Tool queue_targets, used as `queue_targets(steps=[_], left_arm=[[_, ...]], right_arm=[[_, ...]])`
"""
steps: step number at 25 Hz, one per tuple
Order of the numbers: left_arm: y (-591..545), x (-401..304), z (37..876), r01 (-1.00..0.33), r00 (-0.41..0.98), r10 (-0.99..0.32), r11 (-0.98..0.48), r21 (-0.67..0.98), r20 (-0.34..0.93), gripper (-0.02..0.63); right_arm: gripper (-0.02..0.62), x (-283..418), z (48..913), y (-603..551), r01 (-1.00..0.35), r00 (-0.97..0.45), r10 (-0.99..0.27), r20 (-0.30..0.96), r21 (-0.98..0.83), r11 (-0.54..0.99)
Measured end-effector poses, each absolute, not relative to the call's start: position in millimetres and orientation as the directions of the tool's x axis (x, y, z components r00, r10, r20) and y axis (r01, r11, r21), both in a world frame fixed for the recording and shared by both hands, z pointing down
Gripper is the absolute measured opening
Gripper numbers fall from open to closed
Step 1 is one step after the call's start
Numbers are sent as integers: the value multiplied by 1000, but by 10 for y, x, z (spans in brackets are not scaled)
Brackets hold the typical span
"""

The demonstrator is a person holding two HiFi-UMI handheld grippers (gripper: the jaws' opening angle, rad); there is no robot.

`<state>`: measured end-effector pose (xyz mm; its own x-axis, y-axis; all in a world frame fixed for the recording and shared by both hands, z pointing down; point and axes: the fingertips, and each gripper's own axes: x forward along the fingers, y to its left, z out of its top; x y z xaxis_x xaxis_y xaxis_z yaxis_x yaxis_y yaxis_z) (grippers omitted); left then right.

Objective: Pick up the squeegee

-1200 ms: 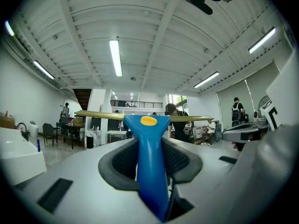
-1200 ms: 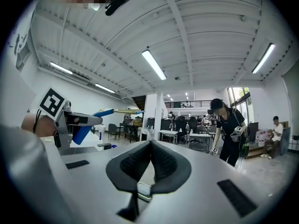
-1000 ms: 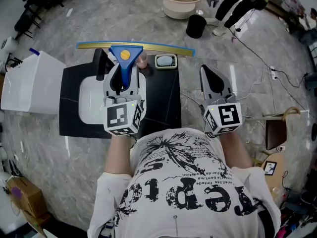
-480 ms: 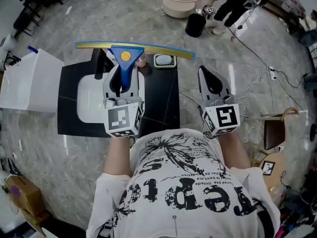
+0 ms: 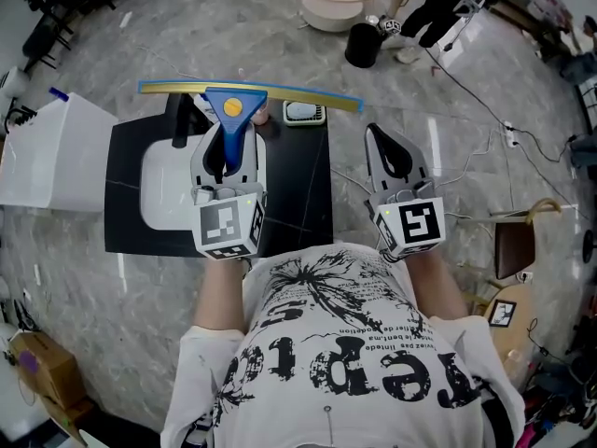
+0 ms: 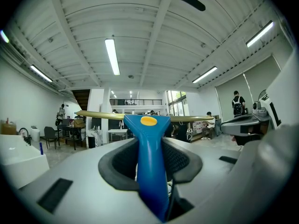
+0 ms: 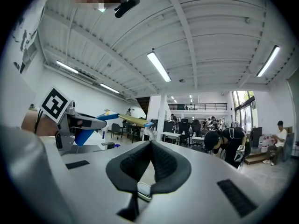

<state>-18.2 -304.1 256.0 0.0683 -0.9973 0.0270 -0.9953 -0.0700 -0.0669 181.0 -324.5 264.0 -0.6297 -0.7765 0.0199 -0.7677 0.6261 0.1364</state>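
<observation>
Two grippers point level. The left gripper (image 5: pixel 228 131) is clamped narrow on the squeegee's (image 5: pixel 280 91) blue handle, holding its long yellow blade crosswise over the far edge of the black counter (image 5: pixel 308 189). The right gripper (image 5: pixel 381 131) has its jaws together, holding nothing. The large letters on the person's shirt (image 5: pixel 345 362) aren't clearly legible.

One squeegee (image 5: pixel 235 106); two tongs, the left tongs (image 5: pixel 229 147) and the right tongs (image 5: pixel 380 133); one black tabletop (image 5: pixel 298 203) with one white basin (image 5: pixel 163 189); one white box (image 5: pixel 51 157) at left; far off, one beige tub (image 5: pixel 326 19) and one black pot (image 5: pixel 362 47).
</observation>
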Motion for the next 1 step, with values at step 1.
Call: queue_targets(steps=[1], left_arm=[[-3035,-166,2562,-995,70,-997,-71,-67,28,141]], right_arm=[[12,1823,2638,-3241,-768,-629,-777,20,137,625]])
